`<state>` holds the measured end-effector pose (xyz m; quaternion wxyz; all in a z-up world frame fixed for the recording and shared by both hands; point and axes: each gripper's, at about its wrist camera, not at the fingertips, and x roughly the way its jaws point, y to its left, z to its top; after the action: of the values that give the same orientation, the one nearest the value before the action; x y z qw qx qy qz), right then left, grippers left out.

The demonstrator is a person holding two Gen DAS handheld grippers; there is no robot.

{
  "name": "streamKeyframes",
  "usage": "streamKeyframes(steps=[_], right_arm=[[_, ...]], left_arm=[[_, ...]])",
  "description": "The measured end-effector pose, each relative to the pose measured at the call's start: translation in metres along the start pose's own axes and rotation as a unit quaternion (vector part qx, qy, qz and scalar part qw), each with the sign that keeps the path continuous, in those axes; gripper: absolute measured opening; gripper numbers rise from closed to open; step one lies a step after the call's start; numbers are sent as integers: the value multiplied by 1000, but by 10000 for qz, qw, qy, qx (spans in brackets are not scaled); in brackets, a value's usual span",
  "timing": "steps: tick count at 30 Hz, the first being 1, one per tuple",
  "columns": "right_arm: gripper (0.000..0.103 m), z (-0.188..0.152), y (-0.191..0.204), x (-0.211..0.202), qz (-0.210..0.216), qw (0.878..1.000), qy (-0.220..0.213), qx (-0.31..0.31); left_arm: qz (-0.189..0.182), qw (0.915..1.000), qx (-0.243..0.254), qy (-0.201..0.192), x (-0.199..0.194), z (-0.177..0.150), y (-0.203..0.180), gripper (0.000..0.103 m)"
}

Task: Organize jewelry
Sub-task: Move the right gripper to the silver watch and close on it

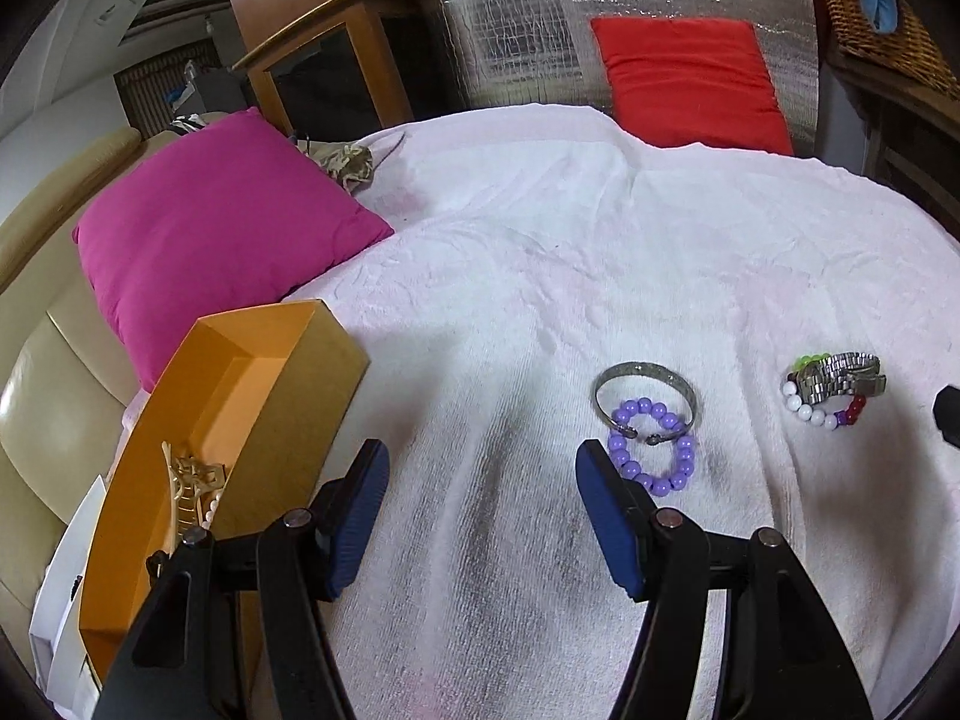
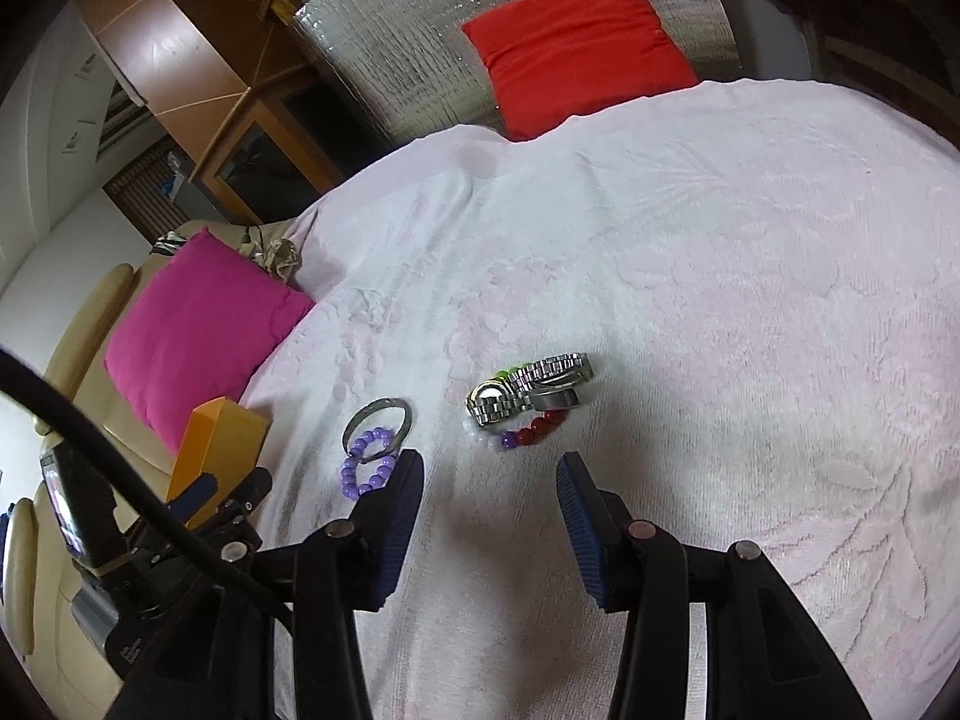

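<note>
A silver bangle (image 1: 645,389) and a purple bead bracelet (image 1: 654,447) lie overlapping on the white towel (image 1: 540,276). To their right a metal watch (image 1: 843,381) rests on a multicoloured bead bracelet (image 1: 819,414). An open orange box (image 1: 240,396) at the left holds a beige hair claw (image 1: 192,489). My left gripper (image 1: 477,480) is open and empty, just left of the purple bracelet. My right gripper (image 2: 489,489) is open and empty, just short of the watch (image 2: 531,390) and the multicoloured bracelet (image 2: 522,435). The bangle (image 2: 378,417), the purple bracelet (image 2: 367,465) and the box (image 2: 219,444) show to its left.
A magenta cushion (image 1: 222,228) lies on the beige sofa (image 1: 42,396) behind the box. A red cushion (image 1: 690,78) leans on silver foil at the back. A wicker basket (image 1: 882,18) is at the far right. The left gripper's body (image 2: 180,546) shows beside the box.
</note>
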<state>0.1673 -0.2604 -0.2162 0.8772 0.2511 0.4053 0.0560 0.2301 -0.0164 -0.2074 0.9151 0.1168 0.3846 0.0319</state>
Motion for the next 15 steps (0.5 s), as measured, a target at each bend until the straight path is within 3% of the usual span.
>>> streamKeyframes(steps=[15], right_arm=[[50,2,-16,6,-109,9992,178,337]], left_arm=[[-360,9954,-409,785,30,-10,29,65]])
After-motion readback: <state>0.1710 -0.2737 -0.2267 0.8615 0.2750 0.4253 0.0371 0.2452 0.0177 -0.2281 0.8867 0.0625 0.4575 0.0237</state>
